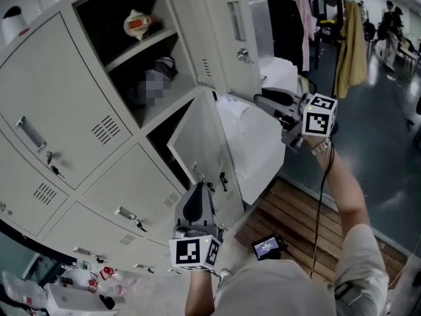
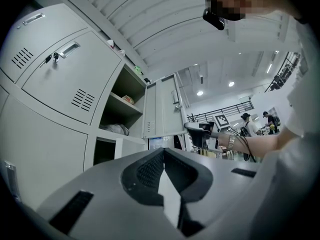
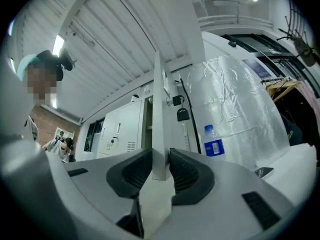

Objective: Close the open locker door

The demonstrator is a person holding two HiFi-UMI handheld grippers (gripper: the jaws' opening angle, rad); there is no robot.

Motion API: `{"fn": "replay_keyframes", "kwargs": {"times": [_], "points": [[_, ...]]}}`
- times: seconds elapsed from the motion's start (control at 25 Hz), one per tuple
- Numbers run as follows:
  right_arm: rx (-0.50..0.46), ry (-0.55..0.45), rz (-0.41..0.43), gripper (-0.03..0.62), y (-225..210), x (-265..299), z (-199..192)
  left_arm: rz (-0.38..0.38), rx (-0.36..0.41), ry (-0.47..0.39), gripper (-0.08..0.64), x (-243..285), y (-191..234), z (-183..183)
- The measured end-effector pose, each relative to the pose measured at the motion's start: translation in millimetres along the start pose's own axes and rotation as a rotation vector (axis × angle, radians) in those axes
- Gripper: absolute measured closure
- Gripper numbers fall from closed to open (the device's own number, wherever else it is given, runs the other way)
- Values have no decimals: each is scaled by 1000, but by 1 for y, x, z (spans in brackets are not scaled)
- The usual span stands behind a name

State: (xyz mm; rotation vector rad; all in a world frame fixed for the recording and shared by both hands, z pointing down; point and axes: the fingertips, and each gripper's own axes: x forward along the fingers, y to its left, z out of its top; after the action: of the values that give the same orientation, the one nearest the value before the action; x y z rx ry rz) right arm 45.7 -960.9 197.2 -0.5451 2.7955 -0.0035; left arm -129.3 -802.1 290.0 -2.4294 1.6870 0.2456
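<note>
1. Head view: the right gripper (image 1: 261, 99) was up at the free lower edge of the upper locker door (image 1: 227, 38). That door stood swung well out from the locker bank (image 1: 79, 104). The left gripper (image 1: 197, 191) hung low, its tips just short of the lower locker door (image 1: 200, 143). That one was ajar too, and this view did not show any contact.

2. Left gripper view: its fingers (image 2: 145, 171) were together, with nothing between them. Beyond and above the tips stood the upper locker door, with the right gripper at its bottom corner. The open shelves (image 2: 122, 109) lay off to the left of the tips.

3. Right gripper view: the pads (image 3: 135, 171) were clamped on the door's thin edge, which rose straight up from between the fingers. A padlock (image 3: 182, 115) hung just past the tips. A water bottle (image 3: 214, 144) and a plastic sheet (image 3: 235, 109) lay further right of them.

4. Judged from all that, the hold was taken and the swing-shut was the step in hand. The next move called for carrying that edge round in an arc toward the frame. The pads had to stay square so the edge did not slip out, and had to let go before the fingers got pinched. A flat push would then seat it. The lower locker door looked like work for the idle left gripper.
</note>
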Motion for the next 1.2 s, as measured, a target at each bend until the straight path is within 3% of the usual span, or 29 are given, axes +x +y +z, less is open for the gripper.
{"fn": "replay_keyframes", "kwargs": {"times": [0.28, 0.72, 1.2], "points": [[-23, -1, 0, 481, 40, 25, -9, 5, -36, 14, 551, -17, 22, -5], [-78, 13, -146, 469, 87, 77, -27, -1, -61, 20, 551, -33, 71, -7], [-129, 36, -301, 468, 112, 127, -43, -60, -58, 14, 551, -44, 118, -3]]}}
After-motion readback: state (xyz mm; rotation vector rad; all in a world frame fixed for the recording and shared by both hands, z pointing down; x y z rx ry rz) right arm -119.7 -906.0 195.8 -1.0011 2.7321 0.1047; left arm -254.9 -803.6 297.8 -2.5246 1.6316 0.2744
